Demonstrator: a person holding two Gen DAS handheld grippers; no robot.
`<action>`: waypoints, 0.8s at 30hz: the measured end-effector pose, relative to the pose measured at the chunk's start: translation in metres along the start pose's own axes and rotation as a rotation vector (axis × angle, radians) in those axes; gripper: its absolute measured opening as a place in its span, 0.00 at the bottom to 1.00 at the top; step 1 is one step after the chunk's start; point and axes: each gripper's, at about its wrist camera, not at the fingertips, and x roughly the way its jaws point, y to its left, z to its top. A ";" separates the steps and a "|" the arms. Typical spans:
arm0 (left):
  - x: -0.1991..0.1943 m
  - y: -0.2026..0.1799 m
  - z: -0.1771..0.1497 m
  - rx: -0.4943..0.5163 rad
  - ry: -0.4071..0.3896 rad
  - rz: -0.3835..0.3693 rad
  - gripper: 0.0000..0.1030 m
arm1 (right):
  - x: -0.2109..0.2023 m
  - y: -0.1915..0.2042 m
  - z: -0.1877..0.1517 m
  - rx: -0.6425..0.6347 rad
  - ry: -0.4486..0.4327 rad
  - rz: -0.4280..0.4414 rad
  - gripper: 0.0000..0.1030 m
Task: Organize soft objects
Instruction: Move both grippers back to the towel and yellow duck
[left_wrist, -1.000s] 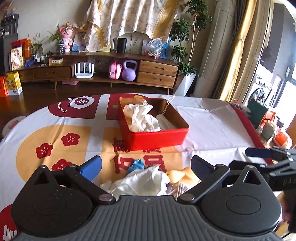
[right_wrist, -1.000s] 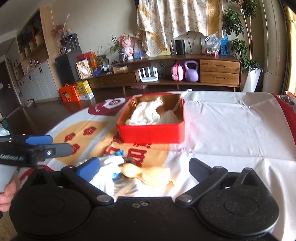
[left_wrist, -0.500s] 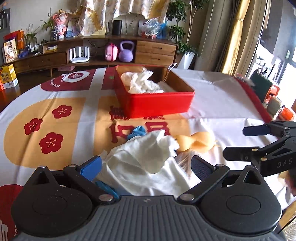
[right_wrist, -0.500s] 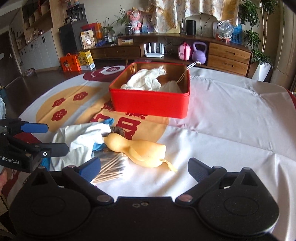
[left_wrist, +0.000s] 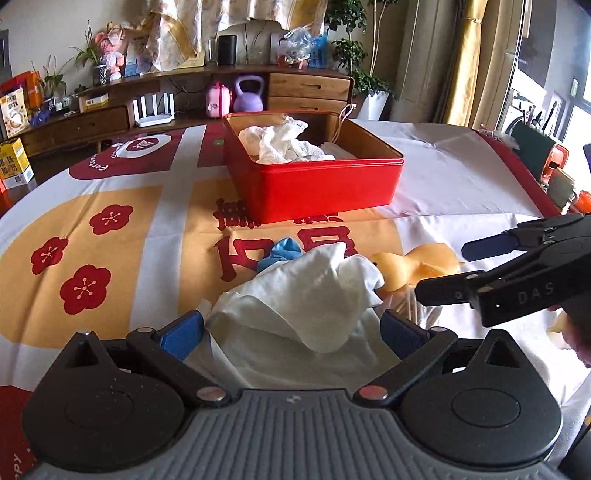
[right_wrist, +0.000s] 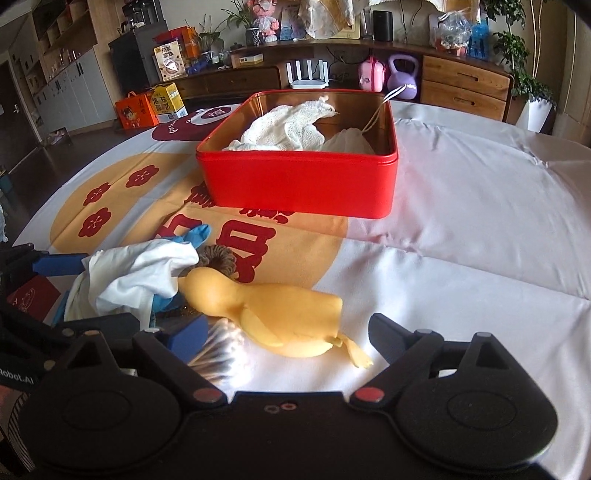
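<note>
Broadly, the tabletop (right_wrist: 480, 206) is covered by a printed cloth, and at its far middle a red tin (right_wrist: 299, 181) is seen with a white knitted cloth (right_wrist: 284, 129) and a drawstring pouch already inside. Nearer, a small heap of soft things is laid: a white cloth (left_wrist: 306, 299) on the left of the heap, over a blue glove (left_wrist: 280, 249), and a yellow rubber duck (right_wrist: 269, 306) on its right, with its long axis run left to right and its head toward the white cloth. The duck is lain directly ahead of the right hand-held gripper (right_wrist: 288, 332), between its fingers, so this hand is judged the nearer to it; the jaws are wide but closing, and no pad is yet pressed on the duck. The left hand-held gripper (left_wrist: 291, 328) is held wide about the white cloth, with nothing gripped.
</note>
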 end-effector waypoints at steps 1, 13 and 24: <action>0.001 0.000 0.000 0.001 0.000 -0.001 0.99 | 0.002 0.000 0.000 0.003 0.001 0.002 0.89; -0.006 0.002 0.002 -0.006 -0.028 0.017 0.64 | 0.003 0.000 0.000 0.042 -0.009 0.043 0.71; -0.016 0.003 0.007 -0.022 -0.041 0.014 0.31 | -0.009 0.004 -0.004 0.052 -0.034 0.029 0.49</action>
